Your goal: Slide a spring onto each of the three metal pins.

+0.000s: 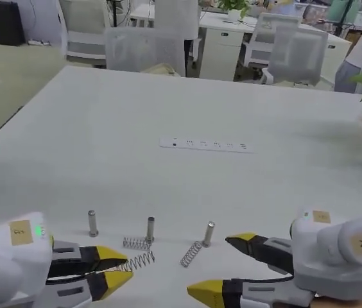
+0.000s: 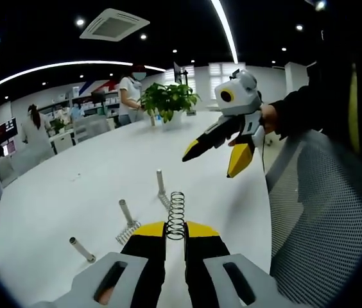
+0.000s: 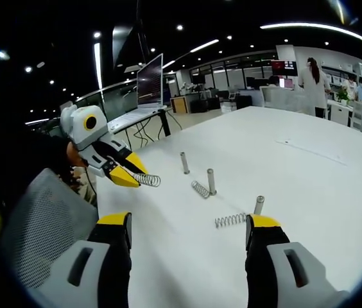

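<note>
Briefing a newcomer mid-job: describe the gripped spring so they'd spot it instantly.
On the white table, find the three upright pins. Just in front, the left hand-held gripper pinches one spring in its yellow tips; the other two springs lie loose beside pins.

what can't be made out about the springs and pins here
Coiled steel spring in the yellow-tipped left claw: near end hidden between the claw's tips, left gripper view.
Middle silver metal pin: whether the loose spring beside it touches its base, blurred, head view.
Flat white strip: markings too small, head view.
</note>
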A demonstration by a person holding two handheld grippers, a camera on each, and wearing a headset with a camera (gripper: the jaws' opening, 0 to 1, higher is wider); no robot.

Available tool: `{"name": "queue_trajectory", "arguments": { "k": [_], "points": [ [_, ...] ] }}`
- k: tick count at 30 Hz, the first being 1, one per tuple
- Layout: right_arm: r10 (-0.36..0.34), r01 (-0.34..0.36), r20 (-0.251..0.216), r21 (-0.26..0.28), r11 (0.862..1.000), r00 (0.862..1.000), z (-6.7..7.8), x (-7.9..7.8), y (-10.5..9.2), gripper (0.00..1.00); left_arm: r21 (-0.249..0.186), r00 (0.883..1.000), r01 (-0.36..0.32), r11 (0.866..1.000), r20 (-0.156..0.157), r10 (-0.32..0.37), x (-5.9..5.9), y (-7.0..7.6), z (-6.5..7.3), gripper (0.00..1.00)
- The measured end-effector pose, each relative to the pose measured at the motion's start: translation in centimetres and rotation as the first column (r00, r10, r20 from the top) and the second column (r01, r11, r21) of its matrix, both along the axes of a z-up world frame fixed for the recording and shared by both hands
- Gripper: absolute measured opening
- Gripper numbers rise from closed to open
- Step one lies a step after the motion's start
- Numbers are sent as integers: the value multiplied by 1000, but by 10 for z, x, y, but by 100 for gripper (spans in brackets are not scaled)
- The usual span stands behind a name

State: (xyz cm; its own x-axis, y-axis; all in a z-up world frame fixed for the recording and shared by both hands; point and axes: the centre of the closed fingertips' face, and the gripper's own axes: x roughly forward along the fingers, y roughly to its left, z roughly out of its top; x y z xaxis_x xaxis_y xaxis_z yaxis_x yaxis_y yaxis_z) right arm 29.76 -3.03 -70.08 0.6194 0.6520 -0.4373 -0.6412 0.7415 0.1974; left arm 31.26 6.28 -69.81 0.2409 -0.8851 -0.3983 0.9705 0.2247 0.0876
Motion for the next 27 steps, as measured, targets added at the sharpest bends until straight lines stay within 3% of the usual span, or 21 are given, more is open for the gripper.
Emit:
{"name": "queue_trajectory", "arguments": {
  "k": [6, 16, 24, 27],
  "points": [
    [36, -35, -13, 9, 999, 999, 2, -6, 5, 62, 16, 999, 38, 999, 4, -38, -10, -7, -1, 3],
    [122, -121, -30, 38, 992, 992, 9, -20, 19, 38, 26, 997, 75, 997, 18, -75, -22, -16, 5, 3],
    [179, -177, -31, 49, 983, 983, 13, -25, 29, 30, 27, 995, 98, 995, 23, -98, -30, -20, 9, 3],
    [197, -194, -30, 83, 977, 980, 18, -27, 34, 26, 27, 994, 106, 994, 26, -107, -33, -22, 10, 3]
  ]
}}
